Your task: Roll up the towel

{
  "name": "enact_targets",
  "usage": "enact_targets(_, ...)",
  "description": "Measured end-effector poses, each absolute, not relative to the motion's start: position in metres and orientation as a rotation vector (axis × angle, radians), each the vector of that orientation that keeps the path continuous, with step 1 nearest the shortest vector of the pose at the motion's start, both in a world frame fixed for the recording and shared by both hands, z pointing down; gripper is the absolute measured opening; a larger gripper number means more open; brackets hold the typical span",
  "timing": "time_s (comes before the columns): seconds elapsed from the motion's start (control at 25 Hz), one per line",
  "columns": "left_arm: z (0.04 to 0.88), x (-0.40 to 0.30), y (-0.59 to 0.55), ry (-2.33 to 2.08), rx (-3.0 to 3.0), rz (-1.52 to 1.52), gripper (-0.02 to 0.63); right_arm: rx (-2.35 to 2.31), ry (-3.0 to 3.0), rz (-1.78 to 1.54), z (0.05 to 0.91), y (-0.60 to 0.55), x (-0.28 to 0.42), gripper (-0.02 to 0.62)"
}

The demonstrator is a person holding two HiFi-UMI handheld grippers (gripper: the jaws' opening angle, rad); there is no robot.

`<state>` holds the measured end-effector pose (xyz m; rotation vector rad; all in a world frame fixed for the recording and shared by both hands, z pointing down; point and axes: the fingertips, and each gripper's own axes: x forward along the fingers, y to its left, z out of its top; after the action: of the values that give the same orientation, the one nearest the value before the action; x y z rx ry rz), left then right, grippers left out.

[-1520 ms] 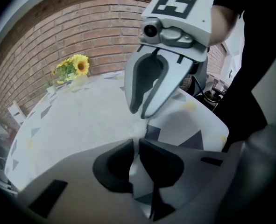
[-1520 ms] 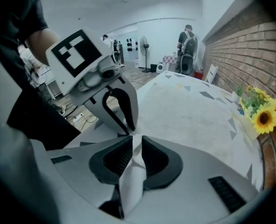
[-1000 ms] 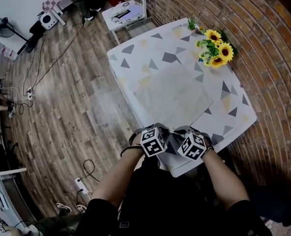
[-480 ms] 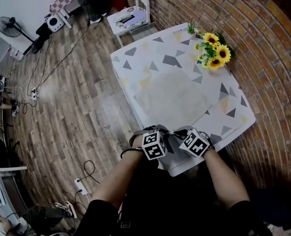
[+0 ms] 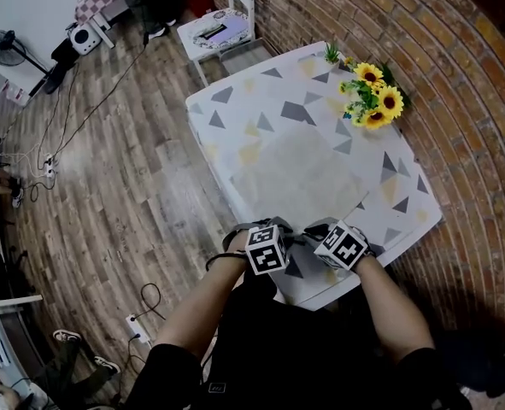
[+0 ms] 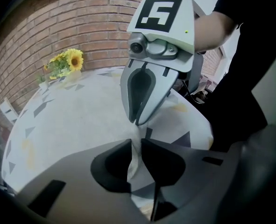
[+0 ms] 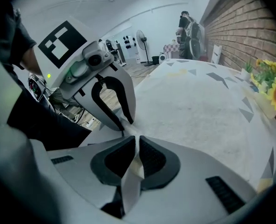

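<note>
Flat towel [image 5: 299, 169], long axis near-to-far on table [image 5: 261, 84]; its near edge pinched by left tool [image 6: 136, 143] (jaws just eased wider, cloth between) and right tool [image 7: 137, 143]. Bare table beyond; sunflowers [image 5: 373, 101] far right.

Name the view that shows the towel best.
Head view: the whole towel lies flat on the table. Both gripper views show only its near edge and a stretch of surface.

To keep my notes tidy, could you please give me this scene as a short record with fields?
towel: spread flat on table, not yet rolled
left gripper: jaws have just been opening slightly, towel's near edge still pinched between them
right gripper: shut on towel's near edge
sunflowers: far corner of table
</note>
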<state>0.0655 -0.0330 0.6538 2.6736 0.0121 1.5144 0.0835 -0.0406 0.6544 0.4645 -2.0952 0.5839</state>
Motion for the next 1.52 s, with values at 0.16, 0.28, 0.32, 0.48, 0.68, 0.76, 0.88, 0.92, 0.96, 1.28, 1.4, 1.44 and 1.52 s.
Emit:
enact_targets(0.16, 0.648, 0.065, -0.033, 0.087, 2.655, 1.479, 0.068, 0.405, -2.082, 0.62, 0.654, -0.042, 0.082, 0.044)
enact_targets(0.28, 0.651, 0.063, -0.018, 0.207, 2.638, 1.477, 0.051, 0.295, -2.083, 0.616, 0.649, -0.026, 0.077, 0.041)
enact_targets(0.32, 0.652, 0.062, -0.012, 0.244, 2.63, 1.479, 0.049, 0.266, -2.084, 0.62, 0.648, -0.02, 0.076, 0.041)
enact_targets(0.48, 0.653, 0.058, 0.0, 0.29, 2.585, 1.454, 0.044, 0.236, -2.083, 0.638, 0.651, -0.009, 0.075, 0.041)
enact_targets(0.68, 0.659, 0.057, -0.008, 0.212, 2.551, 1.452, 0.048, 0.323, -2.063, 0.643, 0.657, -0.019, 0.078, 0.041)
enact_targets(0.76, 0.656, 0.056, -0.016, 0.15, 2.579, 1.468, 0.052, 0.363, -2.046, 0.634, 0.658, -0.027, 0.081, 0.041)
enact_targets(0.88, 0.651, 0.053, -0.03, 0.023, 2.653, 1.513, 0.134, 0.403, -2.028, 0.621, 0.66, -0.038, 0.084, 0.044)
enact_targets(0.92, 0.647, 0.053, -0.032, -0.008, 2.686, 1.525, 0.143, 0.411, -2.025, 0.615, 0.661, -0.041, 0.084, 0.044)
enact_targets(0.96, 0.644, 0.054, -0.033, -0.021, 2.719, 1.533, 0.144, 0.418, -2.022, 0.608, 0.662, -0.044, 0.084, 0.046)
enact_targets(1.28, 0.654, 0.066, -0.034, -0.048, 2.784, 1.624, 0.141, 0.558, -2.045, 0.549, 0.651, -0.066, 0.087, 0.073)
enact_targets(1.4, 0.656, 0.066, -0.041, -0.085, 2.758, 1.595, 0.107, 0.553, -2.098, 0.468, 0.632, -0.059, 0.086, 0.089)
enact_targets(1.44, 0.656, 0.066, -0.043, -0.089, 2.747, 1.586, 0.093, 0.521, -2.114, 0.435, 0.63, -0.053, 0.084, 0.089)
enact_targets(1.52, 0.657, 0.065, -0.047, -0.096, 2.726, 1.564, 0.078, 0.449, -2.115, 0.368, 0.633, -0.04, 0.079, 0.104)
